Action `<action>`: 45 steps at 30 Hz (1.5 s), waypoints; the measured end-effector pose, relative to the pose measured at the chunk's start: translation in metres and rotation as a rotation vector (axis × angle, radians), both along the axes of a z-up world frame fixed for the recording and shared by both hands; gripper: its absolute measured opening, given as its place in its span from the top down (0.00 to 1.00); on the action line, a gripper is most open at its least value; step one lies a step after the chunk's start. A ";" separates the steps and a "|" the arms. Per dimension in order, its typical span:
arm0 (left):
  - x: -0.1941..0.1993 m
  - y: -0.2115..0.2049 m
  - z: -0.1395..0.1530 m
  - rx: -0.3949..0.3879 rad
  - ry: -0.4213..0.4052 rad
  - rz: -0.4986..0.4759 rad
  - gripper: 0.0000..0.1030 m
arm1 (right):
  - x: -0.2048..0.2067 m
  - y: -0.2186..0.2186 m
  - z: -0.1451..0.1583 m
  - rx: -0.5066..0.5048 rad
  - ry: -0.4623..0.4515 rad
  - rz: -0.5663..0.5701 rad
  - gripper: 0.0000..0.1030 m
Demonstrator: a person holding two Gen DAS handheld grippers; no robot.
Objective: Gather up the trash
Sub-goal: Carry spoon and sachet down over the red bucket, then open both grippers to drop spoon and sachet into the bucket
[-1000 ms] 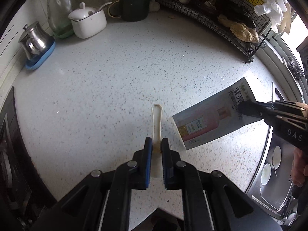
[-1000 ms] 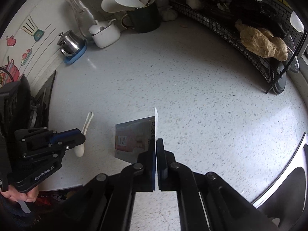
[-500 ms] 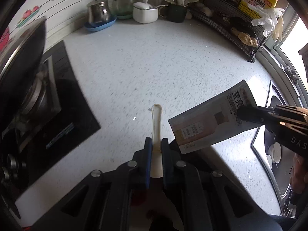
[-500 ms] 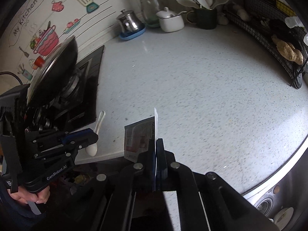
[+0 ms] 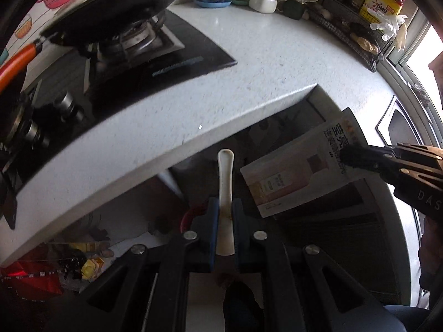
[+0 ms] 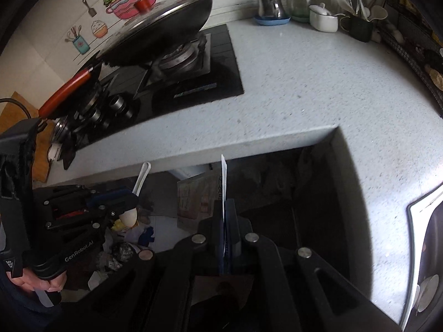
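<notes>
The spoon [image 5: 225,193] is a light, stiff plastic piece, smooth and a little greasy-looking, so it could slip; the left gripper [image 5: 224,221] is clenched on its handle near the bowl end, a sound place to hold. It hangs past the front edge of the worktop [image 5: 277,63], over the dark gap below. The packet [image 5: 301,171] is thin, flat and floppy, nearly weightless; the right gripper [image 6: 225,221] pinches it by one edge, also beyond the worktop's inner corner. Below the left gripper lies a heap of rubbish [image 6: 124,246], likely the bin, though its rim is not clear. On the worktop's left side sits the hob [image 6: 193,77] with a wok [image 6: 160,44]; jars and a mug [image 6: 357,27] stand along the back edge. Nothing blocks the drop.
</notes>
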State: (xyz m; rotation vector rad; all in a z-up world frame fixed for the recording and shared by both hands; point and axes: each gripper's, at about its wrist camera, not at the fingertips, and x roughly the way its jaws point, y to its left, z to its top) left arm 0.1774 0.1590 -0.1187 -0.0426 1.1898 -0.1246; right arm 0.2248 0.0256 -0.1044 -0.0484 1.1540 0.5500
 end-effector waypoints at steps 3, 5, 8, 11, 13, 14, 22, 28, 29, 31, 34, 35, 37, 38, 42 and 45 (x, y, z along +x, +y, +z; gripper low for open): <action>-0.022 0.018 -0.023 -0.014 0.055 0.045 0.92 | -0.018 0.019 -0.018 -0.022 0.038 0.026 0.99; -0.034 0.027 -0.036 -0.039 0.081 0.063 0.92 | -0.027 0.029 -0.028 -0.040 0.052 0.046 0.99; -0.044 0.038 -0.063 -0.055 0.115 0.091 0.92 | -0.035 0.039 -0.049 -0.059 0.087 0.057 0.99; -0.045 0.044 -0.096 -0.059 0.150 0.113 0.92 | -0.036 0.046 -0.077 -0.081 0.113 0.070 0.99; -0.047 0.048 -0.122 -0.080 0.170 0.122 0.92 | -0.033 0.049 -0.098 -0.090 0.123 0.073 0.99; -0.045 0.048 -0.135 -0.091 0.174 0.118 0.92 | -0.031 0.051 -0.108 -0.095 0.128 0.077 0.99; -0.025 0.041 -0.261 -0.086 0.211 0.117 0.92 | -0.014 0.051 -0.222 -0.134 0.130 0.087 0.99; -0.014 0.024 -0.343 -0.056 0.238 0.064 0.92 | -0.005 0.041 -0.307 -0.155 0.144 0.097 0.99; -0.014 0.022 -0.351 -0.057 0.236 0.063 0.92 | -0.004 0.039 -0.317 -0.152 0.148 0.096 0.99; -0.011 0.022 -0.373 -0.037 0.249 0.077 0.92 | -0.001 0.036 -0.335 -0.142 0.145 0.105 0.99; -0.006 0.024 -0.399 -0.040 0.261 0.099 0.92 | 0.001 0.032 -0.361 -0.140 0.153 0.117 0.99; -0.005 0.025 -0.404 -0.048 0.261 0.102 0.92 | 0.001 0.032 -0.365 -0.141 0.160 0.119 0.99; -0.002 0.027 -0.417 -0.043 0.265 0.112 0.92 | 0.004 0.031 -0.378 -0.149 0.167 0.132 0.99; -0.001 0.027 -0.421 -0.046 0.267 0.117 0.92 | 0.003 0.031 -0.379 -0.150 0.166 0.136 0.99; 0.001 0.025 -0.431 -0.011 0.265 0.091 0.63 | 0.004 0.029 -0.384 -0.145 0.152 0.124 0.99; 0.001 0.025 -0.430 -0.016 0.264 0.086 0.52 | 0.004 0.027 -0.386 -0.149 0.158 0.115 0.99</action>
